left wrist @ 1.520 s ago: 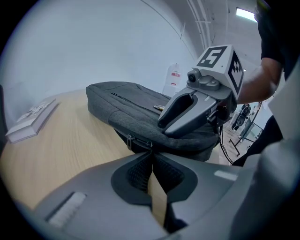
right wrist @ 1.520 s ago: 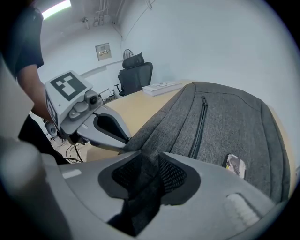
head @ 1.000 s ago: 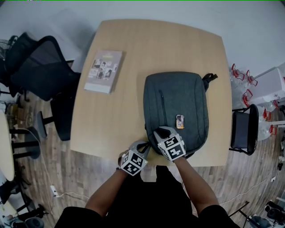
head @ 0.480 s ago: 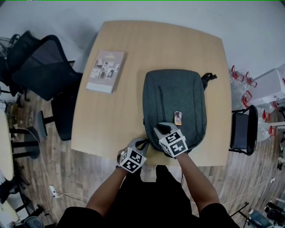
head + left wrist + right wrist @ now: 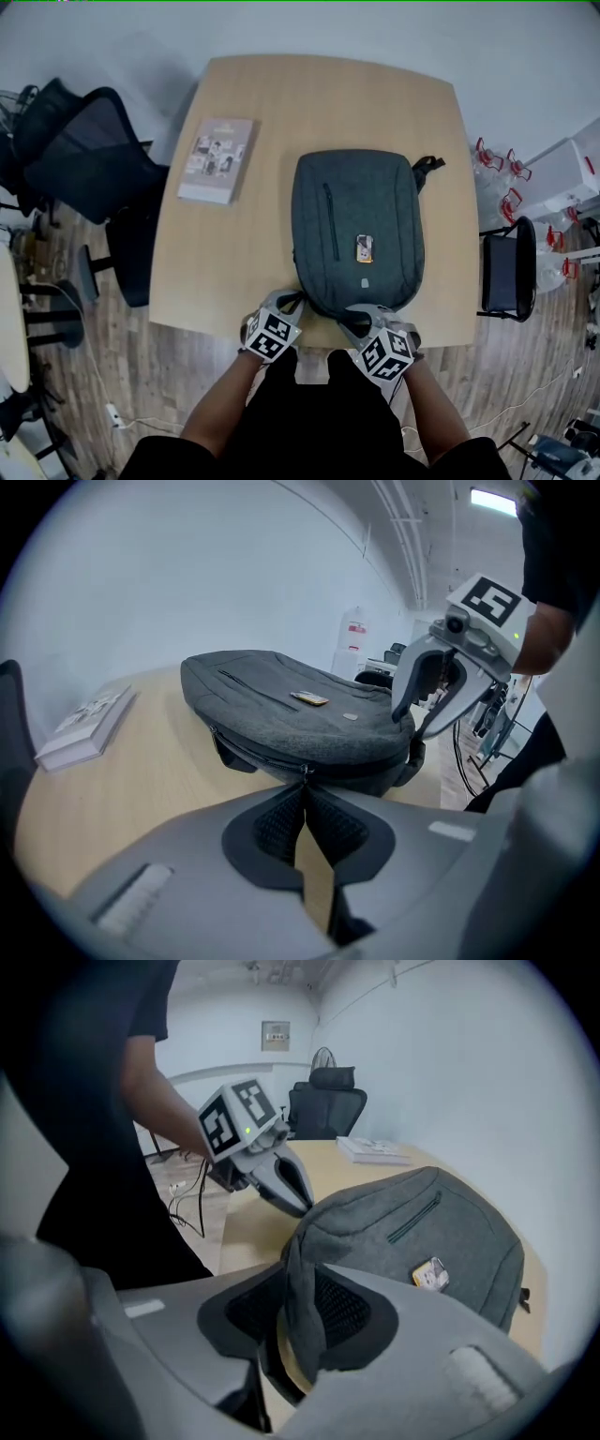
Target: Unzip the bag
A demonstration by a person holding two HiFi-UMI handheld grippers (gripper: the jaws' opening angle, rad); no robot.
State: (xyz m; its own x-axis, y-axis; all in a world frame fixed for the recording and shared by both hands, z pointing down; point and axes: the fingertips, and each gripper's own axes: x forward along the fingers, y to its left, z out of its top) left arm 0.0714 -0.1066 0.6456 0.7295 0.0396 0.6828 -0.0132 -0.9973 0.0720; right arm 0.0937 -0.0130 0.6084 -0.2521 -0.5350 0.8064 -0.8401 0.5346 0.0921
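A grey backpack (image 5: 354, 230) lies flat on the wooden table (image 5: 234, 272), a small orange badge (image 5: 363, 247) on its top. At the bag's near left corner my left gripper (image 5: 292, 302) is shut on the zipper pull (image 5: 305, 772), the closed zip running off along the bag's edge. My right gripper (image 5: 356, 321) is at the near right edge, and its jaws have just been opening. A fold of the bag's grey fabric (image 5: 302, 1288) still hangs pinched between them. From the left gripper view the right gripper (image 5: 411, 719) appears beside the bag.
A book (image 5: 216, 159) lies on the table's left side. Black office chairs (image 5: 89, 159) stand to the left and another chair (image 5: 506, 272) to the right. Bottles with red handles (image 5: 502, 164) sit on the floor at right. The table's near edge is just under both grippers.
My right gripper has left the top of the bag and come back to its near right edge, rolling as it went. The bag slid slightly left. The left gripper stayed put.
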